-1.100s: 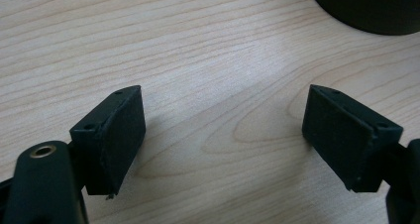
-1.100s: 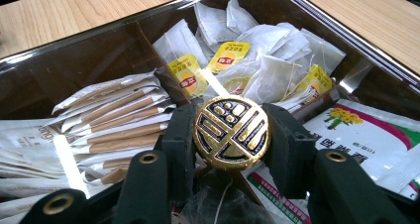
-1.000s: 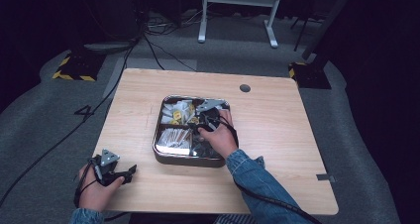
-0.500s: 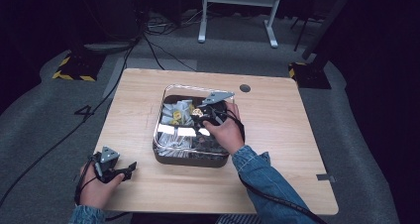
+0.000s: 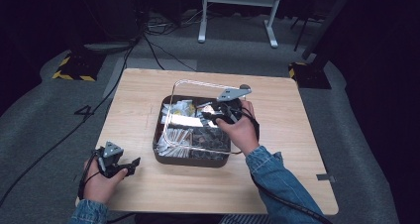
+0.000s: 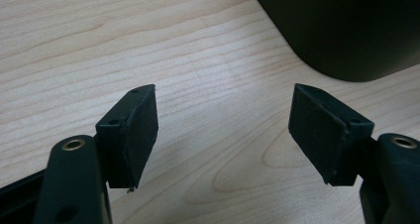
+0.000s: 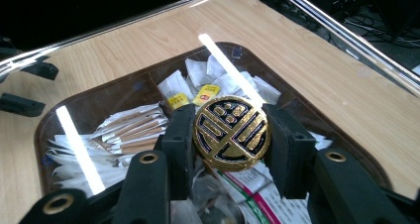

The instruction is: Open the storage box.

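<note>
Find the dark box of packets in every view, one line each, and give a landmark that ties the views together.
High view: the box sits mid-table, with the clear lid raised over it.
Left gripper view: its dark corner fills the upper right.
Right gripper view: its rim curves around the packets behind the gold knob.
Shared landmark: the wooden table.

Clear lid tilted, raised above dark box of paper sachets.
</note>
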Action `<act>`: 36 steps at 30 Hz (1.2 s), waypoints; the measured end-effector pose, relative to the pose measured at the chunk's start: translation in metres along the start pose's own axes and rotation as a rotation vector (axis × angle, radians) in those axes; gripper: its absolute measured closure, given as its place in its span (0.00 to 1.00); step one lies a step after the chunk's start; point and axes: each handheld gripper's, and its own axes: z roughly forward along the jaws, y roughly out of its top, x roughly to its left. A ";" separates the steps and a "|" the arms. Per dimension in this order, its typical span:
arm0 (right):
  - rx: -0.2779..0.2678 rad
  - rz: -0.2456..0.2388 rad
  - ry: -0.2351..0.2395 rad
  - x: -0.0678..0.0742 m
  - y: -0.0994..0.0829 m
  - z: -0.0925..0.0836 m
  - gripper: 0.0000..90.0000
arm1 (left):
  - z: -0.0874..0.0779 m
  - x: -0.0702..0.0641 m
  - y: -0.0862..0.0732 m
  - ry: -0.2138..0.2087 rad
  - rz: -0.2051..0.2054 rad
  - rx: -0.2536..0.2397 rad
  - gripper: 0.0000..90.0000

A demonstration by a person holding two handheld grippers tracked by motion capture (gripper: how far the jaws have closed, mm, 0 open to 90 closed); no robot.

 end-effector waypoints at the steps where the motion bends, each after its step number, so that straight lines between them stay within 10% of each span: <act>1: -0.001 0.002 -0.001 -0.002 -0.001 -0.004 0.65 | 0.000 0.000 0.001 -0.003 0.001 -0.001 0.32; 20: -0.009 0.078 -0.132 -0.052 -0.033 -0.079 0.65 | -0.003 0.000 0.020 -0.043 -0.007 -0.036 0.33; 36: 0.008 0.160 -0.232 -0.092 -0.069 -0.109 0.65 | -0.006 -0.002 0.019 -0.053 -0.001 -0.031 0.35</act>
